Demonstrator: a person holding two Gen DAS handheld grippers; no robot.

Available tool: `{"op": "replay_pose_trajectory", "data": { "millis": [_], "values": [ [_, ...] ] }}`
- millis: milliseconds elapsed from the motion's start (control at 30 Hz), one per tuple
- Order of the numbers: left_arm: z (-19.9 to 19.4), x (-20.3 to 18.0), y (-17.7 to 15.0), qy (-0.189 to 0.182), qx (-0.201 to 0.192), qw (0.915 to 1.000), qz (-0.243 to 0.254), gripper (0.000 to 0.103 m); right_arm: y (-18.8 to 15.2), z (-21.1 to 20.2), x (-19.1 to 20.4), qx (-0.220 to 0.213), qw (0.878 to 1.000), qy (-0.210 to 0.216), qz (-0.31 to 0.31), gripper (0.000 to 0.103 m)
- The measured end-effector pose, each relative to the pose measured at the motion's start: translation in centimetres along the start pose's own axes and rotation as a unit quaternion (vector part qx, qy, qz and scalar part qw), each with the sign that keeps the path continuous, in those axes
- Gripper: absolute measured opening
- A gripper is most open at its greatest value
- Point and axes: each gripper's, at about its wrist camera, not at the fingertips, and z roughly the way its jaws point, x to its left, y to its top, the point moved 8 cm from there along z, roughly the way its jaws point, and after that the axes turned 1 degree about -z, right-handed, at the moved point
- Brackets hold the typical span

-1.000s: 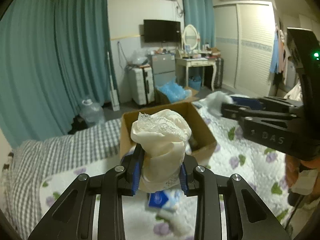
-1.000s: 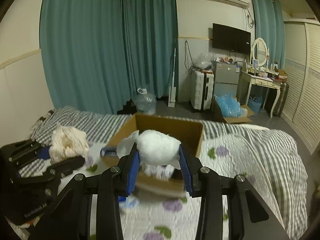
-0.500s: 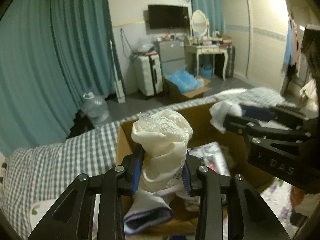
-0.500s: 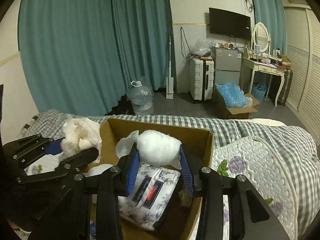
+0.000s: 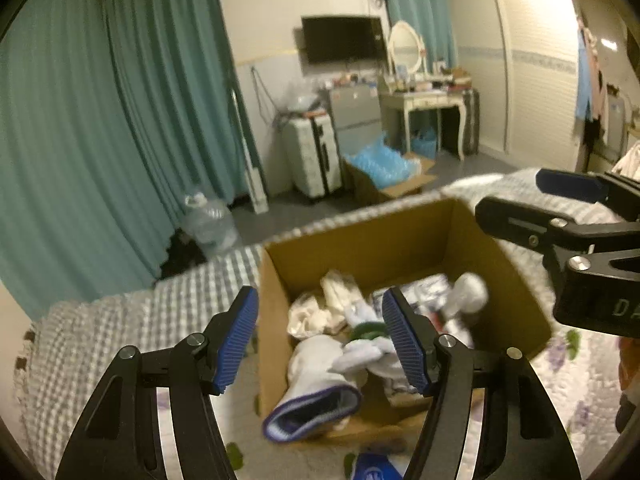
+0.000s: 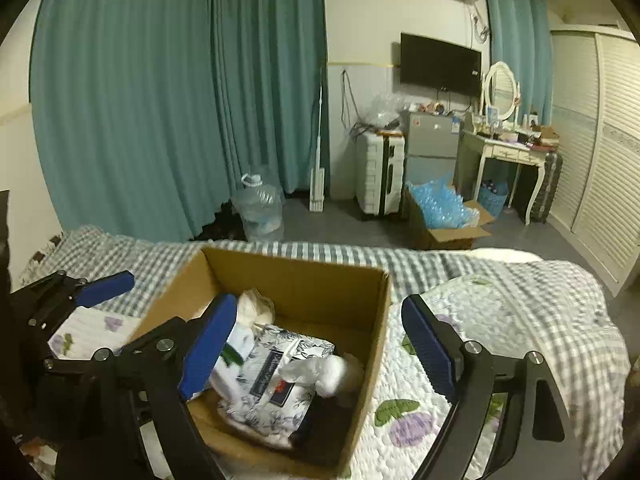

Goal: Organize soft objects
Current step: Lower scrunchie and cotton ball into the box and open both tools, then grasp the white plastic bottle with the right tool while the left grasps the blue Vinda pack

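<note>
An open cardboard box (image 5: 404, 236) stands on the bed and also shows in the right wrist view (image 6: 312, 284). In it lie a cream lace cloth (image 5: 320, 308), a white fluffy roll (image 5: 468, 292), a white sock with a blue cuff (image 5: 316, 396), and a floral tissue pack (image 6: 276, 376). The cream cloth (image 6: 254, 308) and the white roll (image 6: 320, 368) also show in the right wrist view. My left gripper (image 5: 320, 340) is open and empty above the box's near-left side. My right gripper (image 6: 320, 352) is open and empty above the box's right half.
The bed has a quilted floral cover (image 6: 500, 320) and a checked sheet (image 5: 120, 320). A blue packet (image 5: 372, 470) lies on the bed before the box. Beyond are teal curtains (image 6: 160, 100), a water jug (image 6: 260, 208), a suitcase (image 6: 378, 172) and a box of blue plastic (image 6: 444, 212).
Both grippers have opened. The cream cloth has dropped from the left one and the white roll from the right one, and both now lie in the box.
</note>
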Motion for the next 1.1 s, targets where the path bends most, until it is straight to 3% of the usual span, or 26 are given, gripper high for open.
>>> {"op": "replay_pose_trajectory", "data": {
  "millis": [167, 333, 433, 600, 867, 1100],
  "values": [
    [-7.9, 0.6, 2.9, -0.01, -0.058, 0.9982, -0.008, 0.065, 2.6, -7.1, 0.7, -0.03, 0.999, -0.017, -0.002, 0.091],
    [-18.2, 1.8, 6.0, -0.02, -0.128, 0.9915, -0.017, 0.066, 5.0, -14.8, 1.5, -0.057, 0.998, -0.021, -0.001, 0.097],
    [-23.9, 2.6, 7.0, -0.015, -0.167, 0.9857, -0.015, 0.082, 5.9, -20.0, 3.1, -0.079, 0.995, -0.05, -0.035, 0.101],
    [-32.1, 4.2, 6.6, 0.015, -0.225, 0.974, -0.018, 0.083, 6.2, -26.1, 5.3, -0.1, 0.992, -0.047, -0.053, 0.101],
    [-35.6, 5.1, 2.9, 0.006, -0.227, 0.9738, -0.013, 0.082, 2.6, -29.3, 8.3, -0.101, 0.993, -0.022, -0.055, 0.102],
    [-30.7, 4.4, -2.5, 0.006, -0.158, 0.9873, -0.02, 0.083, -2.8, -25.1, 10.0, -0.077, 0.995, -0.02, -0.059, 0.102]
  ]
}}
